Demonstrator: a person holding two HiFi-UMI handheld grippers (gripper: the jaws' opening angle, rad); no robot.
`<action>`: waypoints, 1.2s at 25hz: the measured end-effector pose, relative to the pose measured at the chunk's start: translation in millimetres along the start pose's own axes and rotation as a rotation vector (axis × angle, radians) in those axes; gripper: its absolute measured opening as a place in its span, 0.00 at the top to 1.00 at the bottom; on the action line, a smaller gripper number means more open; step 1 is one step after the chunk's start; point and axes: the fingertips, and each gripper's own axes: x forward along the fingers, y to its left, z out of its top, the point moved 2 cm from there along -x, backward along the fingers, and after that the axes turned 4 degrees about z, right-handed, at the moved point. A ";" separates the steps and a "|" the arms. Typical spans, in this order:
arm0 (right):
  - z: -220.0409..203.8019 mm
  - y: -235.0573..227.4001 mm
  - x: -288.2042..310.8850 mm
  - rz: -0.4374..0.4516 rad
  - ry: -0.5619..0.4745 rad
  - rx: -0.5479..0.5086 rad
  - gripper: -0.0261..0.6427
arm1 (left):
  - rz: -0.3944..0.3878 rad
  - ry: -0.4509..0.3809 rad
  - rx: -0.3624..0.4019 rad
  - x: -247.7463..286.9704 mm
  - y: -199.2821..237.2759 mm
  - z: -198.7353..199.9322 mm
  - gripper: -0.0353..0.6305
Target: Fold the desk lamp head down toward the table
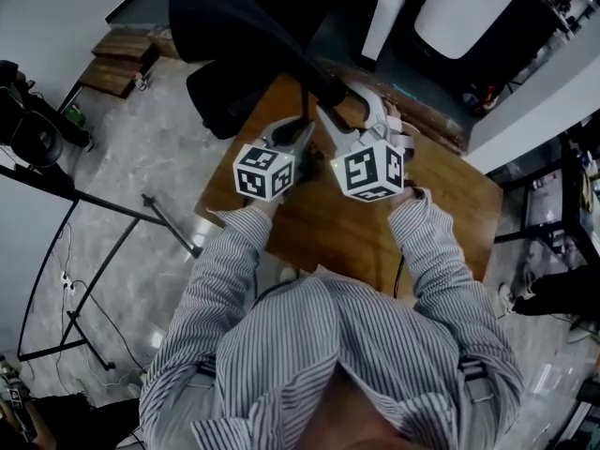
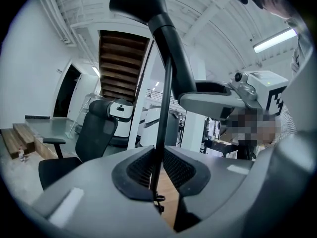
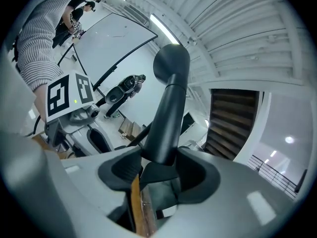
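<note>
A black desk lamp stands on the wooden table [image 1: 441, 204]; its broad head [image 1: 234, 17] rises toward the head view's camera. My left gripper [image 1: 298, 129] is shut on the lamp's thin upright pole [image 2: 161, 133], the ribbed pads [image 2: 141, 167] pressed on either side of it. The thicker black lamp arm [image 3: 166, 123] slants up to a rounded joint [image 3: 171, 63], and my right gripper [image 3: 158, 165] is shut on its lower end. Both grippers sit side by side and point almost level. The lamp's base is hidden behind the jaws.
A black office chair [image 1: 220, 97] stands just beyond the table's far left corner. Black stand legs [image 1: 112, 214] cross the floor at the left, and wooden steps [image 1: 117, 64] lie at the far left. A dark cabinet [image 1: 553, 214] is at the right.
</note>
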 end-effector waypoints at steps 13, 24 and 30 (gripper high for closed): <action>-1.7 -13.3 -8.5 0.104 0.067 -0.083 0.65 | -0.004 -0.019 -0.018 3.1 -2.2 1.6 0.86; 0.0 -26.5 -18.5 0.233 0.154 -0.259 0.65 | -0.024 -0.015 -0.027 3.3 -3.9 -0.2 0.86; 7.3 -42.9 -27.9 0.239 0.189 -0.396 0.66 | -0.031 -0.009 -0.020 2.7 -2.7 -0.7 0.86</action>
